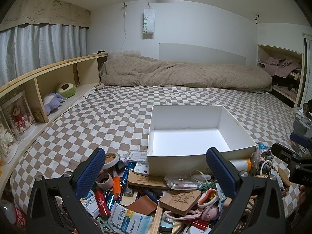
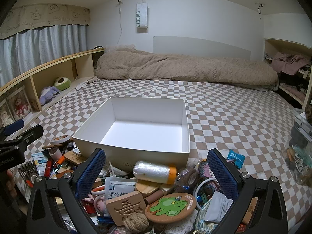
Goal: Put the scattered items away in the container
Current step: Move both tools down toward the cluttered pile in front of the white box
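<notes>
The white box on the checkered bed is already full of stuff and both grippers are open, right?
Not quite. The white box is empty; both wrist views show its bare floor. The stuff is piled on the checkered bed in front of it. The left gripper and right gripper are open.

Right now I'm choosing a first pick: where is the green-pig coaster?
In the right wrist view the coaster lies low centre on the pile, between the open right gripper fingers, beside the carved wooden block.
</notes>
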The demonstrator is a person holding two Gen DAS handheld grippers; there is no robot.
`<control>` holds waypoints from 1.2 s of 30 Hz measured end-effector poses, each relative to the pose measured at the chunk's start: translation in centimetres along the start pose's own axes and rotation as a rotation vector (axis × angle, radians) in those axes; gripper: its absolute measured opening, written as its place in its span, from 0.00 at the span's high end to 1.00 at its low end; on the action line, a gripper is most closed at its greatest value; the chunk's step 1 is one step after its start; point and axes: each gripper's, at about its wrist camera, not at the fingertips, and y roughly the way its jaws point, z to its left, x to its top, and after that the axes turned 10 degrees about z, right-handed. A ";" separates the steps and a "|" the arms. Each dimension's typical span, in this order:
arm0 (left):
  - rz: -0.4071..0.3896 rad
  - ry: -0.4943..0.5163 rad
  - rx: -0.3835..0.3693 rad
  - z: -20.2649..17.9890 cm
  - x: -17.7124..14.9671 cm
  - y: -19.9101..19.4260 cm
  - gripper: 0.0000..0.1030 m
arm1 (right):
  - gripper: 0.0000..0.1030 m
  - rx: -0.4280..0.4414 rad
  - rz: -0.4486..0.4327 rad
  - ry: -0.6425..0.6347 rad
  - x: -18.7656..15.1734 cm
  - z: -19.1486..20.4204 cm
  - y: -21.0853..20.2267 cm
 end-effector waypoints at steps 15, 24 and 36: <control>-0.029 -0.047 0.022 1.8 0.5 -0.2 0.00 | 0.00 0.034 -0.066 0.093 0.7 -2.1 -1.6; -0.019 -0.099 -0.012 4.4 0.8 -0.2 0.00 | 0.00 0.053 -0.117 0.180 1.1 -4.5 -2.3; 0.178 -0.073 -0.269 3.2 -0.9 4.4 0.00 | 0.00 0.043 -0.024 0.166 0.4 -5.6 1.2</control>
